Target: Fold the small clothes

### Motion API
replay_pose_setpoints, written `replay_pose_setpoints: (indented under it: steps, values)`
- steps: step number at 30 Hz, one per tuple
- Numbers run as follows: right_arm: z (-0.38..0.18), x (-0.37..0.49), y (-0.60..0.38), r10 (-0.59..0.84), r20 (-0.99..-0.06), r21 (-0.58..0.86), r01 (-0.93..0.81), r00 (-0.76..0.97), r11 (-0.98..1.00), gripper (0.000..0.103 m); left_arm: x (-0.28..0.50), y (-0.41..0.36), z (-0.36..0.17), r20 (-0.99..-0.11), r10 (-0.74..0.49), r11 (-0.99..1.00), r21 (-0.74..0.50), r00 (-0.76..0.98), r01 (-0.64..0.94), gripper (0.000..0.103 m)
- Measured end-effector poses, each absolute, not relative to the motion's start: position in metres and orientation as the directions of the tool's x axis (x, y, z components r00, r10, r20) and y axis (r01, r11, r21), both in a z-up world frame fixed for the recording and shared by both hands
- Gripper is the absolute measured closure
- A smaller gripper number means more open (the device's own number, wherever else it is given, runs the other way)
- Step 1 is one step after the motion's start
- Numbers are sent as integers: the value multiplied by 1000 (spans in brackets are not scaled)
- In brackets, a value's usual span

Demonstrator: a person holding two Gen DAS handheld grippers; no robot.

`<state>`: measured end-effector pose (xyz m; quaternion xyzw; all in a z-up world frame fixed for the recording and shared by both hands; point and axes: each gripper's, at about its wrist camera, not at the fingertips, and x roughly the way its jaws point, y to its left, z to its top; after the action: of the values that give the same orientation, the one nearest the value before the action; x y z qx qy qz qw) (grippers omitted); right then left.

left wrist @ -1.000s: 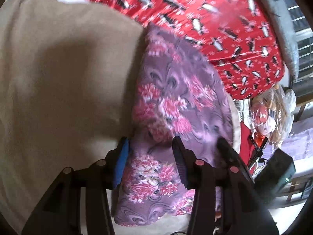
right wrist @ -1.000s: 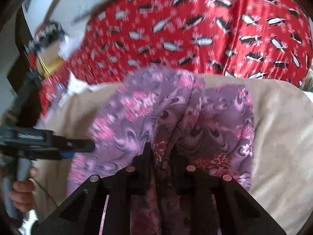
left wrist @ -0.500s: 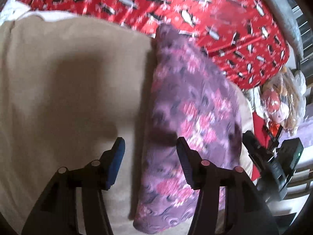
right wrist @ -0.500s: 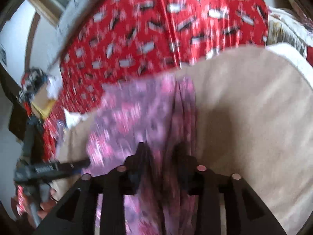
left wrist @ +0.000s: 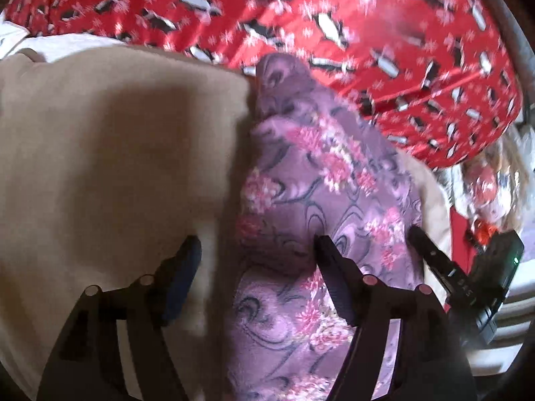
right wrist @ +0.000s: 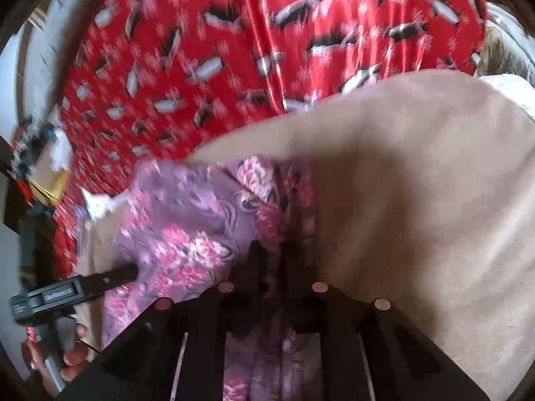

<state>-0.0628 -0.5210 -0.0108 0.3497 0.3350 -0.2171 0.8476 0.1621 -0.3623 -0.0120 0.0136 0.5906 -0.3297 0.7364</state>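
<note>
A purple cloth with pink flowers [left wrist: 321,200] lies in a long folded strip on a beige blanket [left wrist: 117,140]. My left gripper [left wrist: 257,254] is open; its fingers straddle the cloth's left edge, holding nothing. My right gripper [right wrist: 272,254] is shut on a bunched edge of the purple cloth [right wrist: 187,230], near the cloth's right side. The right gripper also shows in the left wrist view [left wrist: 434,260] at the cloth's far edge, and the left gripper shows in the right wrist view [right wrist: 83,284] at the cloth's left.
A red penguin-print cover [left wrist: 334,26] lies beyond the beige blanket. Plastic-wrapped items [left wrist: 485,180] sit past the right edge. The beige blanket [right wrist: 418,183] stretches wide to the right of the cloth.
My left gripper let go of the cloth and stayed open at its left edge. My right gripper carried the bunched edge across, and the cloth now lies as a narrower strip.
</note>
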Motion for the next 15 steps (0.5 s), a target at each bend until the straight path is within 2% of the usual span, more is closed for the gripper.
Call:
replay_pose_setpoints:
  steps: [2, 5, 8, 10, 11, 13, 15]
  values:
    - [12, -66, -515, -200, -681, 408, 591, 705, 696, 77, 162, -361, -3, -871, -471, 793, -349, 141, 499, 32]
    - [38, -49, -500, -200, -630, 344, 501, 751, 794, 77, 161, -371, 1, -879, -427, 811, -269, 211, 520, 32]
    - [26, -22, -497, -196, -690, 264, 495, 697, 828, 77, 167, -383, -8, -897, -390, 816, -231, 210, 530, 32]
    - [-11, -3, -510, -184, -811, 208, 568, 555, 797, 83, 168, -386, -12, -897, -391, 816, -235, 205, 528, 32]
    - [-17, -7, -515, -186, -804, 227, 580, 565, 782, 83, 167, -386, -13, -898, -389, 817, -232, 207, 528, 32]
    - [-12, -17, -520, -201, -786, 261, 609, 584, 749, 75, 166, -385, -10, -898, -382, 818, -217, 219, 533, 32]
    - [-5, -30, -521, -184, -781, 304, 620, 598, 723, 74, 163, -383, -6, -899, -372, 816, -197, 233, 544, 32]
